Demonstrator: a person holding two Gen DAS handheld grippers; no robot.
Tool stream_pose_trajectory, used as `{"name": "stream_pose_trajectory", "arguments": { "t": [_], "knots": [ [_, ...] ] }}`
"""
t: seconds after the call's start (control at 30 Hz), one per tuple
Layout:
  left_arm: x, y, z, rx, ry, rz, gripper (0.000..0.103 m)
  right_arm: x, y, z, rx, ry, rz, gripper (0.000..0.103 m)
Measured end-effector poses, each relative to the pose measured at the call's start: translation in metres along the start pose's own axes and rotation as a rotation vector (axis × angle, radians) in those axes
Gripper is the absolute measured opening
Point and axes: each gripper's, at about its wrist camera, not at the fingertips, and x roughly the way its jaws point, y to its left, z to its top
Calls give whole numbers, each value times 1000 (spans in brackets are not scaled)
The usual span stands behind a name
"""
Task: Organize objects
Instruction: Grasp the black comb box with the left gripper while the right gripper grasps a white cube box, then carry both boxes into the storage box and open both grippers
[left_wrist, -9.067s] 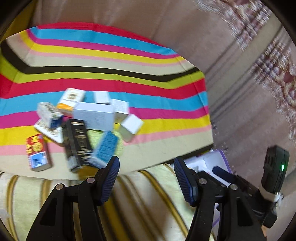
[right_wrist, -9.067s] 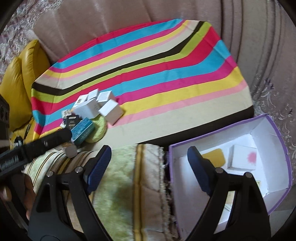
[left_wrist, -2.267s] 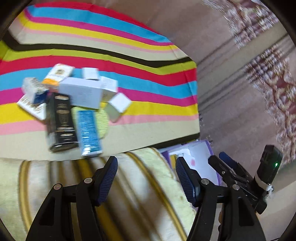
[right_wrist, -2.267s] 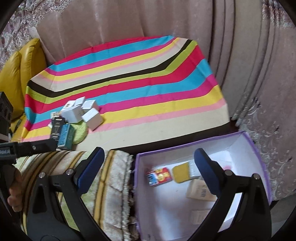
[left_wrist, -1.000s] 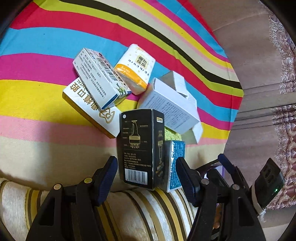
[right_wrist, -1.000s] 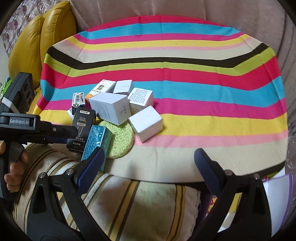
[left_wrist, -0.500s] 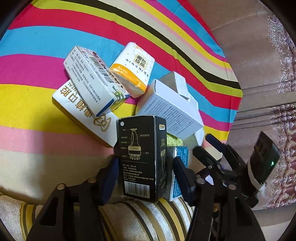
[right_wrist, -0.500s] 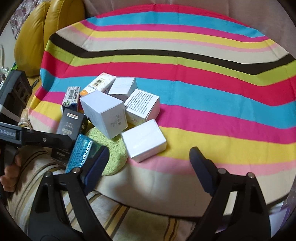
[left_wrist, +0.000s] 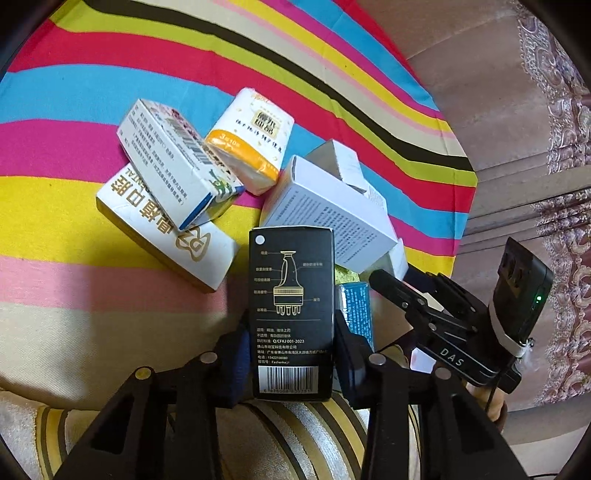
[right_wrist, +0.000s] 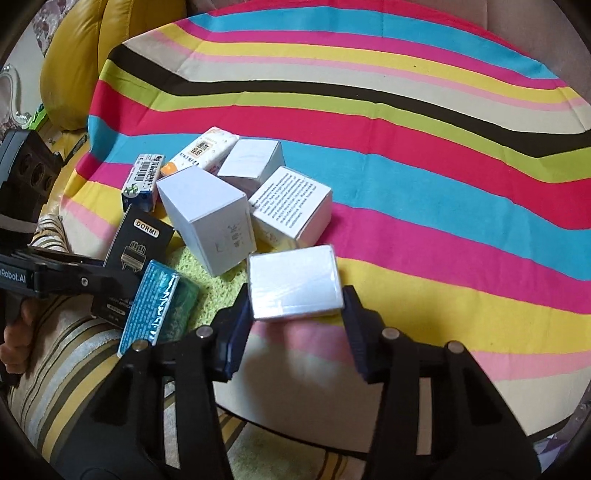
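Left gripper (left_wrist: 291, 354) fingers clamp the black box (left_wrist: 291, 310); right gripper (right_wrist: 295, 325) fingers pinch the white box (right_wrist: 293, 282): lift each straight up, level.

A black box (left_wrist: 291, 295) with gold diagram lies beside a teal box (right_wrist: 159, 301) and green sponge (right_wrist: 218, 284) on the rainbow-striped cloth (right_wrist: 406, 122); neighbouring boxes are white.

"DORMI" tops the black box (right_wrist: 137, 236); "DAS" marks my right gripper (left_wrist: 452, 360); "Robot.AI" marks my left gripper (right_wrist: 44, 277).
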Motion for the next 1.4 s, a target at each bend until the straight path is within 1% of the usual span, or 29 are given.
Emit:
{"name": "stream_pose_trajectory", "arguments": {
  "t": [0.13, 0.33, 0.5, 0.8, 1.07, 1.33, 1.4],
  "knots": [
    [-7, -5, -3, 12, -41, 5, 40, -13, 3, -7, 42, -22, -7, 51],
    [-19, -9, -7, 23, -86, 9, 40, -36, 19, -24, 80, -55, 3, 51],
    [-29, -17, -17, 32, -115, 0, 40, -45, 26, -37, 114, -60, -6, 51],
    [-44, -39, -39, 67, -172, -9, 40, -74, 32, -59, 173, -108, -31, 51],
    [-43, -72, -62, 139, -165, -14, 40, -97, 32, -80, 204, -139, -41, 51],
    [-29, -106, -82, 227, -126, 0, 40, -120, 21, -105, 235, -159, -64, 51],
    [-26, -113, -87, 249, -117, 5, 40, -126, 18, -111, 246, -165, -83, 51]
  ]
}}
